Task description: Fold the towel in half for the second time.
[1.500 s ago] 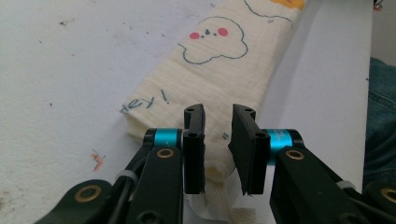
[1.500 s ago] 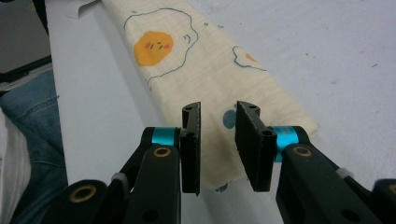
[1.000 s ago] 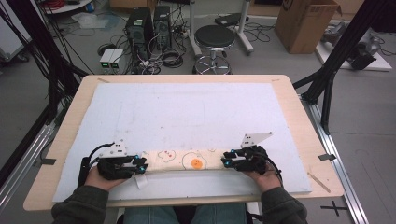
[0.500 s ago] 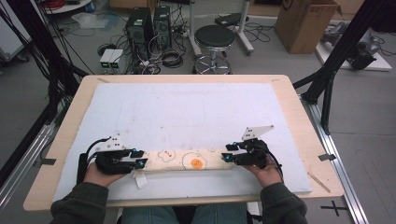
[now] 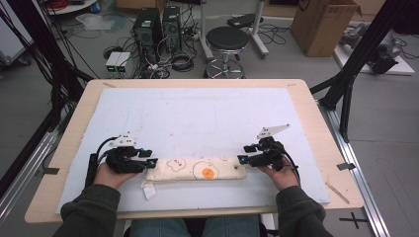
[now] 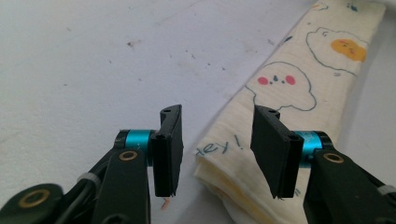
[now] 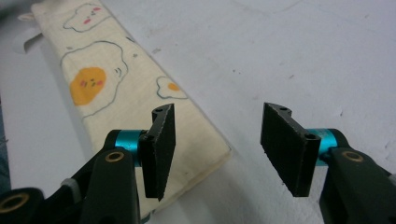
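Apparently the folding was done: the cloth [image 5: 195, 169] lay as a narrow strip near the mat's [image 5: 197, 113] near edge. The left gripper [image 5: 149, 159] and right gripper [image 5: 243, 154] had just been opening, jaws spread, pads off either end. Beyond the cloth, the mat offered wide room.

Black stool [image 5: 227, 39], cardboard box [image 5: 323, 24], computer towers [image 5: 158, 27]
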A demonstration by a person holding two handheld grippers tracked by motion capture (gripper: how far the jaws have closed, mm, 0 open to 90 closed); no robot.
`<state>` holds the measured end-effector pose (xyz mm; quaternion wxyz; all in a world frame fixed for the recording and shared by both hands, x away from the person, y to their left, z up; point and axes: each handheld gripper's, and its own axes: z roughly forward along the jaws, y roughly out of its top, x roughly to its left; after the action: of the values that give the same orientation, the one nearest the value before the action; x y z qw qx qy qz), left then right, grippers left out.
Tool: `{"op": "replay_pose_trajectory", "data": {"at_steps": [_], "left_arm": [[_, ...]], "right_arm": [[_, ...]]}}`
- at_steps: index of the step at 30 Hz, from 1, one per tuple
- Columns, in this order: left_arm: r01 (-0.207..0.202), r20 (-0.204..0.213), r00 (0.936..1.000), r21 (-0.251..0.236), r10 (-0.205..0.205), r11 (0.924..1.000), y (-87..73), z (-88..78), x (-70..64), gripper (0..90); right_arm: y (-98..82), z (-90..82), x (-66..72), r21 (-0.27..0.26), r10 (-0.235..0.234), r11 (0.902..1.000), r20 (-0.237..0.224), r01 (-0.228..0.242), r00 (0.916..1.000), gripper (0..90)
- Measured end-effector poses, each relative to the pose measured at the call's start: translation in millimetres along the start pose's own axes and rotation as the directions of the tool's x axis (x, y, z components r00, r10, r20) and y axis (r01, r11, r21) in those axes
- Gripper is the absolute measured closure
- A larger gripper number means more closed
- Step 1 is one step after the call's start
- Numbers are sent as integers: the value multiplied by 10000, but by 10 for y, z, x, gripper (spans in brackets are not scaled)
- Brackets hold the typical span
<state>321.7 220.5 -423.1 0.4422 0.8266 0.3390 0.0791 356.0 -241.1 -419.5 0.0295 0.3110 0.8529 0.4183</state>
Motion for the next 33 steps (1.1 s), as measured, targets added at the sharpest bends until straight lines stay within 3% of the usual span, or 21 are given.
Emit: {"op": "replay_pose_trajectory", "data": {"at_steps": [7,17,20,24,33], "left_arm": [[-85,5,10000,406,85,9991,-9,57,9,527],[-11,160,9999,1047,-6,9945,-54,170,8,536],[-31,142,9999,1013,17,9948,-61,170,4,546],[-102,202,9998,1049,81,9944,-67,164,-2,593],[-277,504,9985,1019,226,9944,-80,158,-41,769]], "right_arm": [[-22,85,-14,653,78,9978,-42,-75,10000,456],[-88,154,0,858,107,9963,-183,-91,9998,507],[-82,169,19,992,49,9951,-219,-27,9997,555],[-62,193,48,1152,-180,9931,-265,210,9995,624],[-37,221,53,1329,-158,9908,-722,253,9973,781]]}}
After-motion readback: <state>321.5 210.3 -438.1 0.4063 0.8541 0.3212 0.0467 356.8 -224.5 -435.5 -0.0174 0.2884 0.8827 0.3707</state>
